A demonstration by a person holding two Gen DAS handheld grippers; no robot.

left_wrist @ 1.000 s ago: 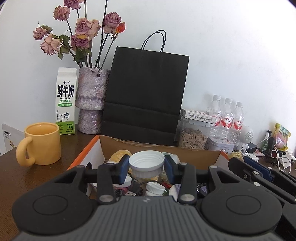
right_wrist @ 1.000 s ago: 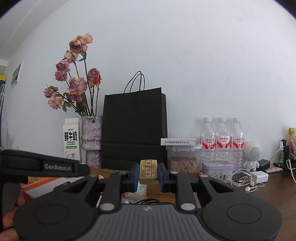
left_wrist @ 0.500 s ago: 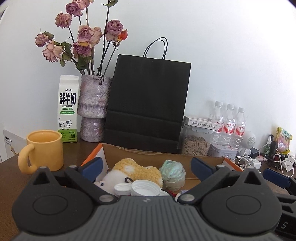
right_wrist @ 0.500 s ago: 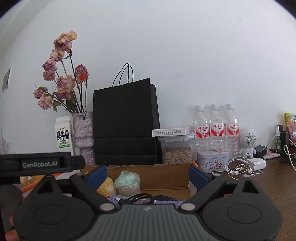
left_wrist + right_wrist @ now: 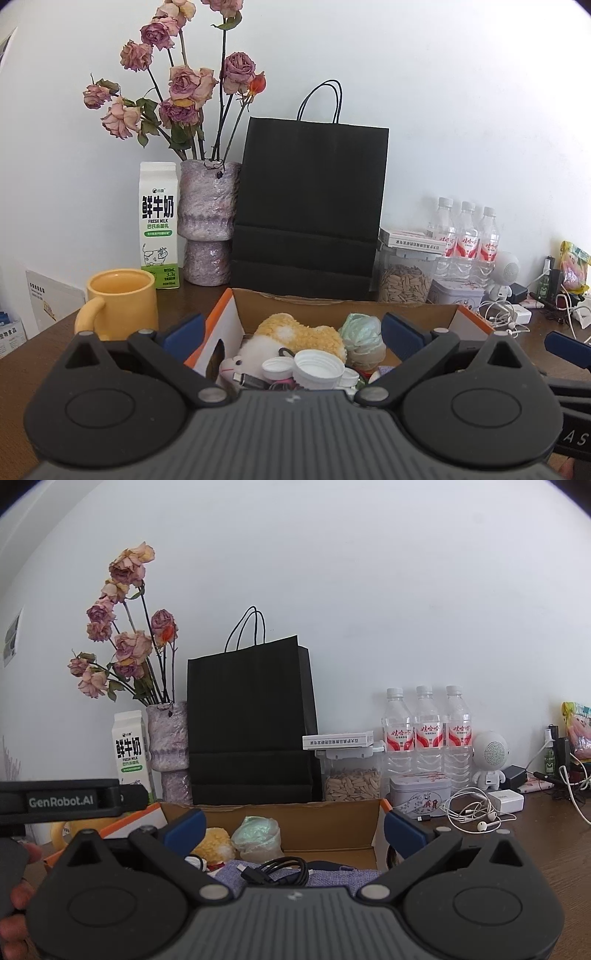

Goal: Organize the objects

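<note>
Both just let go: the left gripper point(image 5: 291, 334) is spread wide and empty, its white cap point(image 5: 318, 369) now lying in the box point(image 5: 369, 308). The right gripper point(image 5: 293, 825) is opening the last bit, nothing between its fingers, so both drops look done. Behind that, the brown table point(image 5: 546, 834), then bag point(image 5: 310, 210), vase point(image 5: 207, 221) and a white wall.

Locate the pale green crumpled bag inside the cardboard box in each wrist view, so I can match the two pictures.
Left wrist view: the pale green bag sits right of centre, against the box's back wall, beside the yellow plush toy.
Right wrist view: the pale green bag sits left of centre, right of the plush toy.
Shared landmark: the black paper bag standing behind the box.
</note>
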